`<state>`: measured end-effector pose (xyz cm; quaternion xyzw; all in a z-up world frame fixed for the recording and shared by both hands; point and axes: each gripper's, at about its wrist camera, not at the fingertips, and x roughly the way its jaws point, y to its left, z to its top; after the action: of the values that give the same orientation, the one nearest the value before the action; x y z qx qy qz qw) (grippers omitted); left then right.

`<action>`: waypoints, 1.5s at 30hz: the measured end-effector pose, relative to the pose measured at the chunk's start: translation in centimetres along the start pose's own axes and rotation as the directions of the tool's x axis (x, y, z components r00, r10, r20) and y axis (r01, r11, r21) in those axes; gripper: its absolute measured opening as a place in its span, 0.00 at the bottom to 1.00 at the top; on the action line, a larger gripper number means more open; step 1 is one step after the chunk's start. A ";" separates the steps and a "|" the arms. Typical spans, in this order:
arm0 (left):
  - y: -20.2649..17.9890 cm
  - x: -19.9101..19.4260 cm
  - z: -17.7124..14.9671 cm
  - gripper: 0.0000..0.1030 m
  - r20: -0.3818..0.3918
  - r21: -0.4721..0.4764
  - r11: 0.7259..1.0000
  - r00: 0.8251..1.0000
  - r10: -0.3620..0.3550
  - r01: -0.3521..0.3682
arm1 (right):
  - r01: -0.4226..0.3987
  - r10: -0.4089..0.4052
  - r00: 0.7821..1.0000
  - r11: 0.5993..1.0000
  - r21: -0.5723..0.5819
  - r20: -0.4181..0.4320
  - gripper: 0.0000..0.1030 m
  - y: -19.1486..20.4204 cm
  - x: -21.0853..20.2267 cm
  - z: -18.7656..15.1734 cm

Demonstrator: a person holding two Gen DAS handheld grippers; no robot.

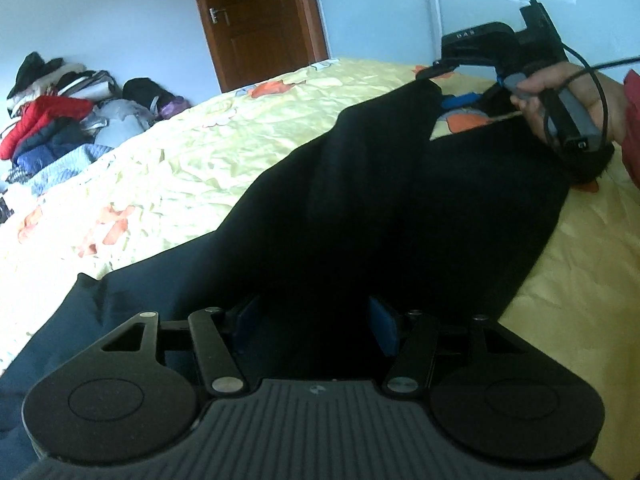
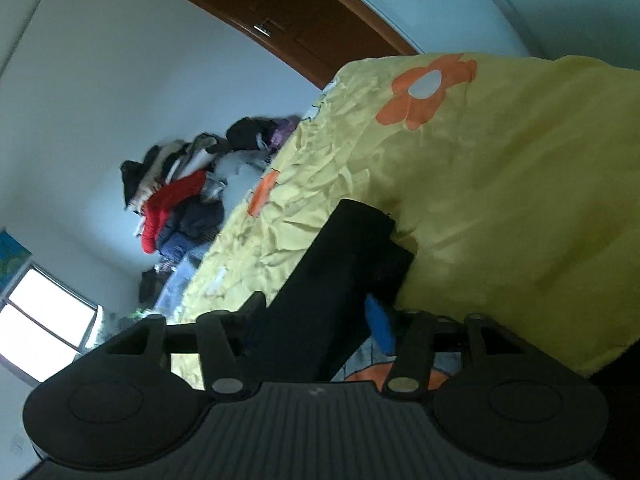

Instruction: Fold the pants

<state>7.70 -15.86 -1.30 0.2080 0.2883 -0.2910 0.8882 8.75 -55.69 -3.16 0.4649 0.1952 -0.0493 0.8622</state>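
Dark pants (image 1: 400, 200) rumpled on yellow bedspread (image 1: 200, 152), seemingly gripped by left gripper (image 1: 316, 320) and right gripper (image 2: 316, 320).

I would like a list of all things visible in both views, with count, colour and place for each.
pants: one, black, spread on the bed, cloth between the fingers of both grippers
bedspread: one, yellow with orange flowers, covering the bed
clothes pile: one, mixed red, blue, grey and black, far side of the bed by the wall
door: one, brown, in the far wall
window: one, bright, lower left of the right wrist view
left gripper: one, black with blue pads, over the pants
right gripper: one, black with blue pads, at a pants end
hand: one, red sleeve, holding the right gripper
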 end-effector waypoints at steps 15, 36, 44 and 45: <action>2.0 0.4 0.5 0.10 0.055 -0.164 0.980 0.993 -0.109 0.117 | -0.132 0.134 0.988 0.991 -0.033 0.076 0.06 2.1 -0.7 0.8; 2.8 -3.3 -1.1 0.08 0.143 -0.232 0.926 0.952 -0.271 0.298 | -0.060 0.051 0.995 0.992 0.114 0.081 0.48 -1.9 -14.9 -5.2; 3.9 -2.5 -1.0 0.09 0.149 -0.317 0.903 0.956 -0.255 0.290 | -0.035 0.032 0.999 0.994 0.099 0.034 0.83 -1.0 -11.2 -7.0; 4.1 -2.5 -1.1 0.09 0.158 -0.338 0.893 0.953 -0.257 0.297 | -0.055 0.053 0.998 0.992 0.112 0.025 0.83 -0.8 -10.4 -7.0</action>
<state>8.24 -11.23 0.24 -0.0165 0.3143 -0.3682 0.8749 -3.10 -51.36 -3.22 0.5174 0.1701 -0.0421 0.8376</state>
